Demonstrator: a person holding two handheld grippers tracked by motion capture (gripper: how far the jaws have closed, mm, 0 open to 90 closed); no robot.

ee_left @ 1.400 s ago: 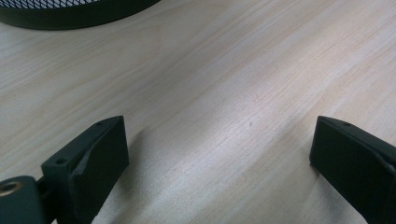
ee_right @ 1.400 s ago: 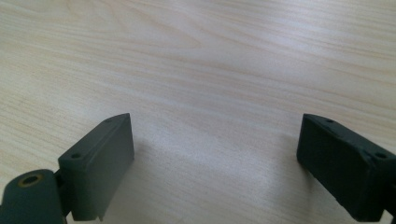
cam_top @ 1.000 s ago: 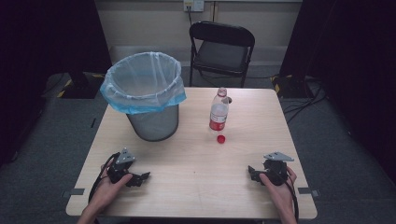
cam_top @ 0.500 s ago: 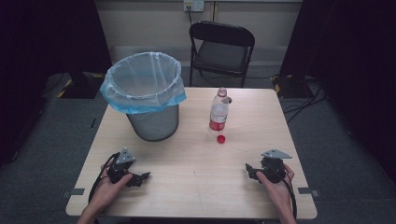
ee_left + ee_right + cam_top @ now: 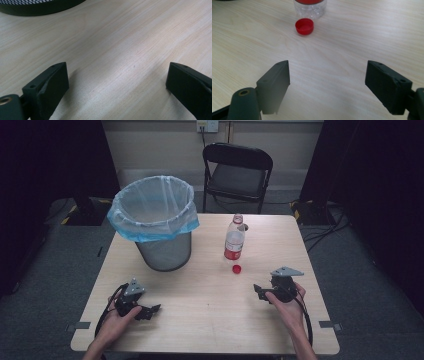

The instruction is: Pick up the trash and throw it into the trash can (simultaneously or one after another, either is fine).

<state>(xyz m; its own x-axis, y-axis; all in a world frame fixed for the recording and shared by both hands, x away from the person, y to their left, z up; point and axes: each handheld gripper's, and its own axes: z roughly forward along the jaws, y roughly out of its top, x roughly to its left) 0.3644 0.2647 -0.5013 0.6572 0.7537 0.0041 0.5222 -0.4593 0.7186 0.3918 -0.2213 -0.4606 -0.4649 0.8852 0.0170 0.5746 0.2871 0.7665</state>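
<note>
Cropping the bottle [image 5: 310, 8] above its base, leaving the cap [image 5: 304, 26] whole.

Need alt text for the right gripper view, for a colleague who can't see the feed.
Two black jaws of the right gripper stand wide apart over bare light wood table, nothing between them; they have just been closing a little. Ahead lies a red bottle cap, open side up, and just beyond it the clear base of a plastic bottle with a red label edge.
</note>
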